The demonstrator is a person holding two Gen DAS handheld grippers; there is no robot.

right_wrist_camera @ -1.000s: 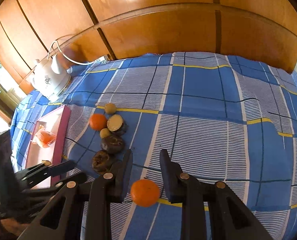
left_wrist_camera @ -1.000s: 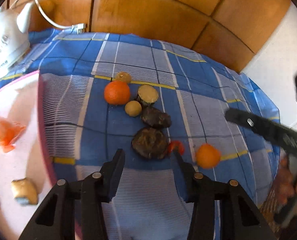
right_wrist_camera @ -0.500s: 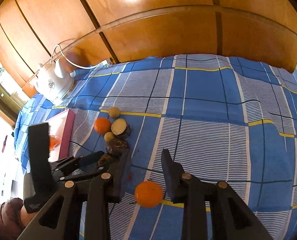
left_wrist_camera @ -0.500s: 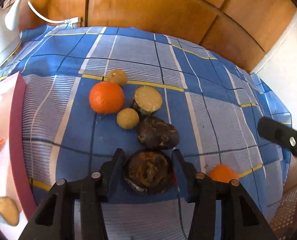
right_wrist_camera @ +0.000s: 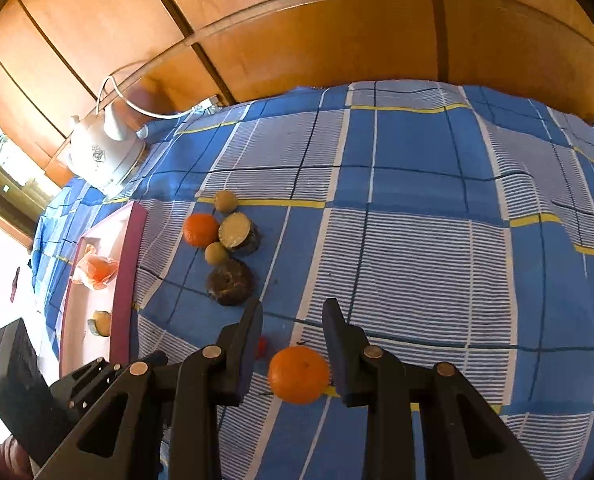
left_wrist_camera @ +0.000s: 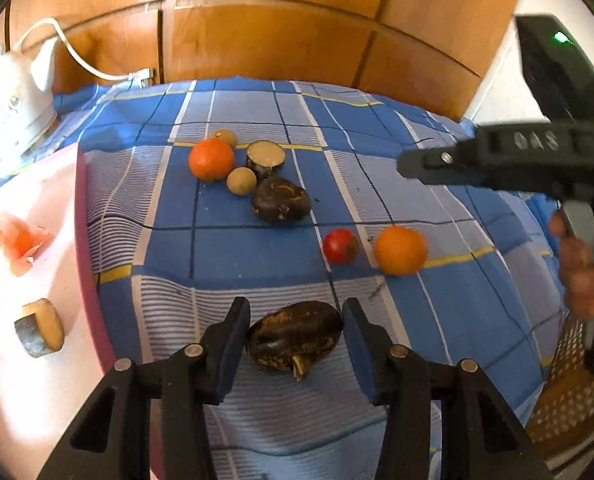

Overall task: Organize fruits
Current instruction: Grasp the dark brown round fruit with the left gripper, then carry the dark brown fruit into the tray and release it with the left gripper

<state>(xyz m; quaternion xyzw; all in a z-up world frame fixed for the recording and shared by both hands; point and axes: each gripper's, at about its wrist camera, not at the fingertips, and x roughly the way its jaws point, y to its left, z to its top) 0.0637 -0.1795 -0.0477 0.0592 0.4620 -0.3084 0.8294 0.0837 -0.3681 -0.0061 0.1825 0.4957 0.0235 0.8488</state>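
Wooden panelling (right_wrist_camera: 337, 48) backs a blue checked cloth (right_wrist_camera: 417, 240) bearing fruit.

Left tongs (left_wrist_camera: 295, 332) clamp something; right tongs (right_wrist_camera: 293, 340) stand apart.

Small red fruit (right_wrist_camera: 261, 347) mostly hidden behind right gripper's finger (right_wrist_camera: 245, 344). Pink tray (left_wrist_camera: 85, 216) cut off at left edge. Kettle (left_wrist_camera: 13, 116) partly cropped.
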